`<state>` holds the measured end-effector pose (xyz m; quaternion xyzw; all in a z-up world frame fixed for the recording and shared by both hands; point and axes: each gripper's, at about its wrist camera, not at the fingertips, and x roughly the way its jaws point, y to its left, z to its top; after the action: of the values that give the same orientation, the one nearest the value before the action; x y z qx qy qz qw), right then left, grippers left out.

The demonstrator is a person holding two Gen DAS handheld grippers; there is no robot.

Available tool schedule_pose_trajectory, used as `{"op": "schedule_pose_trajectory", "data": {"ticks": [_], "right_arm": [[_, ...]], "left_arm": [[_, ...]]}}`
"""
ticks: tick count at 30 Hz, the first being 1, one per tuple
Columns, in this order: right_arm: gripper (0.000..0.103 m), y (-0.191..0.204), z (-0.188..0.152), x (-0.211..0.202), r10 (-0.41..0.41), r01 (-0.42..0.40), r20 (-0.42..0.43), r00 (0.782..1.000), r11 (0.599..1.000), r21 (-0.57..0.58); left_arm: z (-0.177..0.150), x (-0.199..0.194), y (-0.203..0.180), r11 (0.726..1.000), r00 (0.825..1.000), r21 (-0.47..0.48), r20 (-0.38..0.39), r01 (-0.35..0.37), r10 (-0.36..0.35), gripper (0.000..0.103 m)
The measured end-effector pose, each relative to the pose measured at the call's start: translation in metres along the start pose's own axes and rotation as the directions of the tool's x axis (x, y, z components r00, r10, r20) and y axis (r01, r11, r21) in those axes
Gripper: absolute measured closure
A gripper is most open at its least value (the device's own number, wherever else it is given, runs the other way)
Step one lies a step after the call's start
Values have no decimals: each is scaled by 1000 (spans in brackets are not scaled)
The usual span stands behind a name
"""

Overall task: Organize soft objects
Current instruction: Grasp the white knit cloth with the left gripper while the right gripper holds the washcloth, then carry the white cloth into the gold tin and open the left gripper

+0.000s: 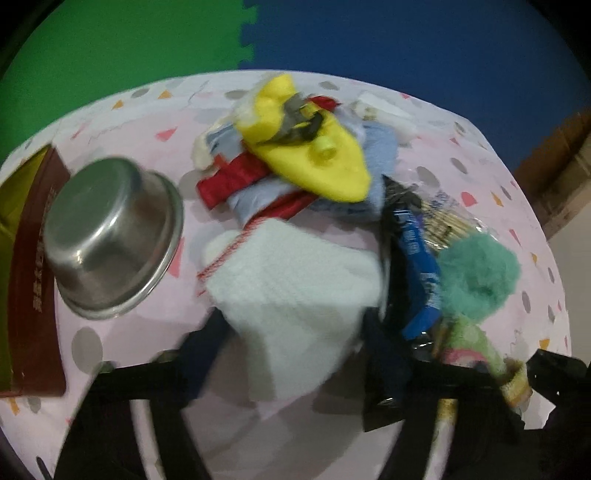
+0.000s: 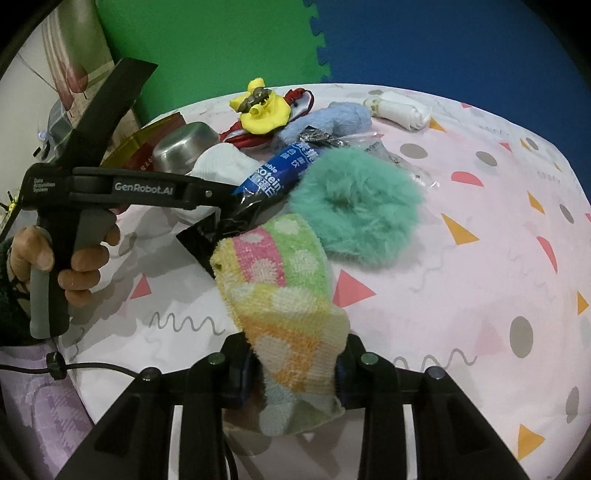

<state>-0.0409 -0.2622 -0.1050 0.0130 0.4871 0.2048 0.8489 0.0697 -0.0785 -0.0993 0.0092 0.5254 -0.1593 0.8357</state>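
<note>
Soft things lay heaped on a worktop [image 2: 480, 206] draped in pink cloth printed with triangles and dots. The right gripper [image 2: 291, 373] had its fingers closed on a striped terry sock [image 2: 284, 295], banded pink, green, yellow and orange, which rose from the jaws and leaned toward the pile. Just beyond the sock sat a teal fuzzy scrunchie [image 2: 358, 203], touching it at its far end. The left gripper [image 1: 295, 354], seen from its own camera, was closed on a white knitted cloth [image 1: 295, 280] edged with red stitching; that view was blurred, so finer detail could not be made out. From the right wrist view the person's left hand [image 2: 74, 266] wrapped the handle of that tool, whose nose reached in beside a blue snack packet [image 2: 277, 170]. Farther back a yellow plush toy [image 1: 306, 147] rested on top of red fabric [image 1: 232, 177] and a pale blue plush piece [image 2: 332, 118]. A rolled white sock [image 2: 402, 110] lay apart near the far edge. A steel bowl [image 1: 114, 240] stood upside down to the left, partly over a dark red book [image 1: 33, 280]. Green and blue foam mats [image 1: 147, 33] covered the floor beyond.
</note>
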Motion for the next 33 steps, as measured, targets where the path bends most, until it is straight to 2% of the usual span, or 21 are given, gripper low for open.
{"op": "schedule_pose_trajectory", "data": {"ticks": [3,6,11,16,25,33], "right_arm": [[69,1,0,0,-2,2,8,1000,1000,1],[68,1,0,1,-2,2,13,1000,1000,5],[68,1,0,1,2,-2,14,1000,1000,11],[68,0,1,0,3,-3,9,1000,1000,13],[68,3,2,2,-25,25,-4,1000,1000,4],[68,6,3,2,-51,51,-13,999,999,17]], "left_arm": [[1,-5,-5,1000,1000,29,14,10,-11,69],[2,-12,-3,998,998,34,11,55,-56,77],[3,-32,0,996,996,42,36,78,-79,79],[4,-56,5,997,995,53,77,58,-62,79],[10,-83,56,999,992,-23,117,-46,49,79],[12,-99,129,973,973,-154,124,-173,193,79]]}}
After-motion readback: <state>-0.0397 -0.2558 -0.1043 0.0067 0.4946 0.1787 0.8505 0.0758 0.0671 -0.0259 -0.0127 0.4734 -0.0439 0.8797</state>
